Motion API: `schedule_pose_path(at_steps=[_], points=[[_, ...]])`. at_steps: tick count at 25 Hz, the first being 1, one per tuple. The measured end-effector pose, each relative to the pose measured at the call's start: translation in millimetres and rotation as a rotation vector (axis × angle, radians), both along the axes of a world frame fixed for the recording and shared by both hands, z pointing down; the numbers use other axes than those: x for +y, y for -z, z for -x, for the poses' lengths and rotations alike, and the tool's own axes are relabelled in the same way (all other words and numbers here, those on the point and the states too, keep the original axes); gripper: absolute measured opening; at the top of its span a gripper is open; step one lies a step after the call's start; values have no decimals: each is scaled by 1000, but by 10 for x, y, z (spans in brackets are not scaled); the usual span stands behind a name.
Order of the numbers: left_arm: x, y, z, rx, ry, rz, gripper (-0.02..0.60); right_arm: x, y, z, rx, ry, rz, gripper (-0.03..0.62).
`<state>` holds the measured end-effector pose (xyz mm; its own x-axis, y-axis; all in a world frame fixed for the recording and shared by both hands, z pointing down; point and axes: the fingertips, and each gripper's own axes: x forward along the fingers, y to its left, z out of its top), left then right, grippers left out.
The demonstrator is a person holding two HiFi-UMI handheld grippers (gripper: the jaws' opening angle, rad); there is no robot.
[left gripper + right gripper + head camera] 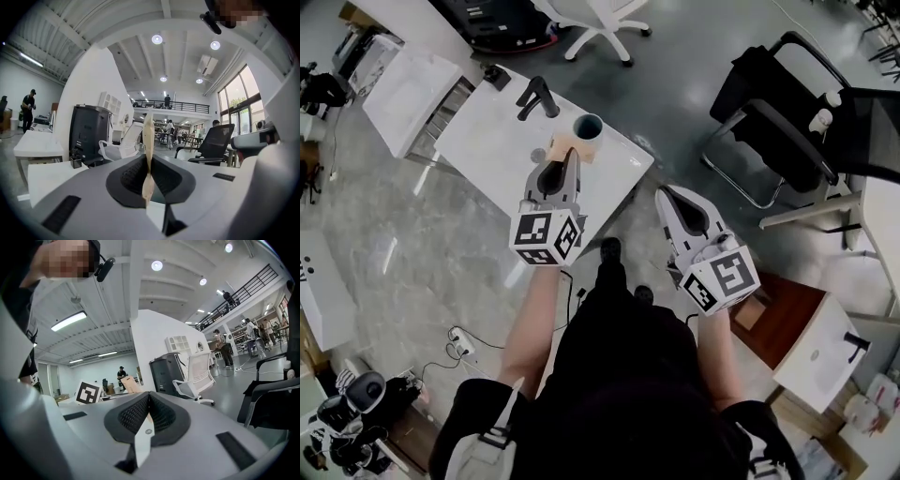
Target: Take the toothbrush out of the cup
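Left tool (570,157) (perhaps toothbrush (148,136) in it) above white table (502,141), grey floor (694,94)

Glossy grey floor (675,103); white table (497,141), white swivel chair (600,23) behind, black chairs (769,103) at right. Overhead, round ceiling lights (157,39); tall windows (243,112); railed mezzanine (168,107) beyond.

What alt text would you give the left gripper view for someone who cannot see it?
The left claw is shut on a thin, pale tan strip, apparently the toothbrush, held upright and seen edge-on. Behind it lies a bright office hall with a white chair, a black chair and distant people.
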<state>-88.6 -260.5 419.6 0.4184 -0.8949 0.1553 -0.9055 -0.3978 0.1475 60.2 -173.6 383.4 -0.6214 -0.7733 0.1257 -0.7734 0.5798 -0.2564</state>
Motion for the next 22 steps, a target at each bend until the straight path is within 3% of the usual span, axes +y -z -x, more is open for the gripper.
schedule_pose_path(at_steps=[11,22], points=[[1110,169,-69,14,83,-25,38,785,82,-81,-13,103,-40,29],[2160,399,-165,106,154,-56,38,1456,277,-185,13,184,-95,29]])
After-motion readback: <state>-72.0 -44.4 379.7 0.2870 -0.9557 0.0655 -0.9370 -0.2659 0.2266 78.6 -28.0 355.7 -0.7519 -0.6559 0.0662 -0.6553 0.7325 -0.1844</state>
